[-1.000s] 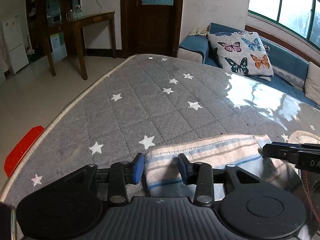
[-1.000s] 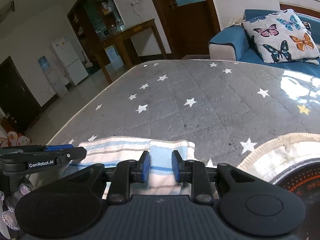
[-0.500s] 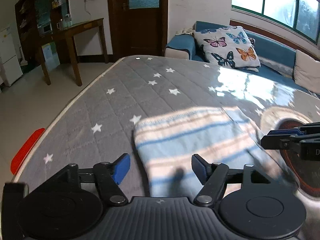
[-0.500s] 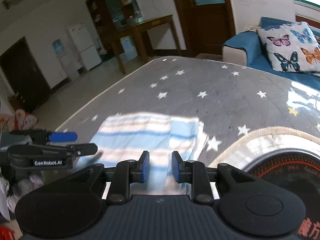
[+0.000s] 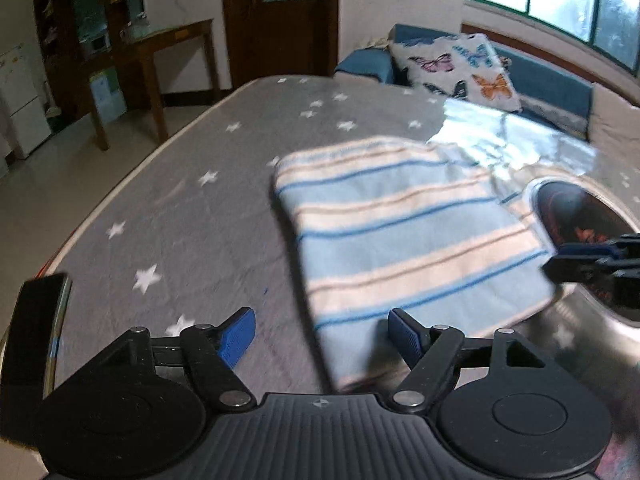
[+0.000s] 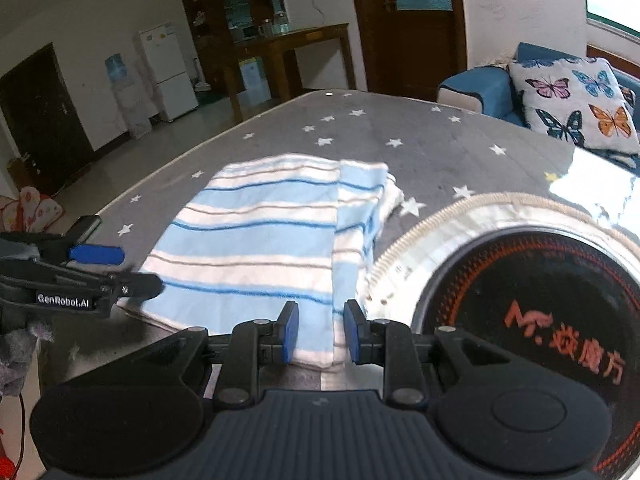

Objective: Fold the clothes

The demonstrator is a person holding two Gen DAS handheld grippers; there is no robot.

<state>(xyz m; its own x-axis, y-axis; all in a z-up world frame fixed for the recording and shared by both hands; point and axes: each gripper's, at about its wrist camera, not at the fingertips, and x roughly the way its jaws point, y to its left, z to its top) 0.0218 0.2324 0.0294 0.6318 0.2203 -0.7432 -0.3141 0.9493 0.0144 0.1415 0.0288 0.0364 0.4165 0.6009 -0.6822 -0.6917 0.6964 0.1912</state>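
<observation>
One folded striped garment lies flat, stripes crossing its long axis.

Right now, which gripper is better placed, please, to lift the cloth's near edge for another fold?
Probably the right gripper: narrow jaws straddle the near edge of the striped cloth. On the left gripper the jaws are opening, the cloth corner loose between them.
</observation>
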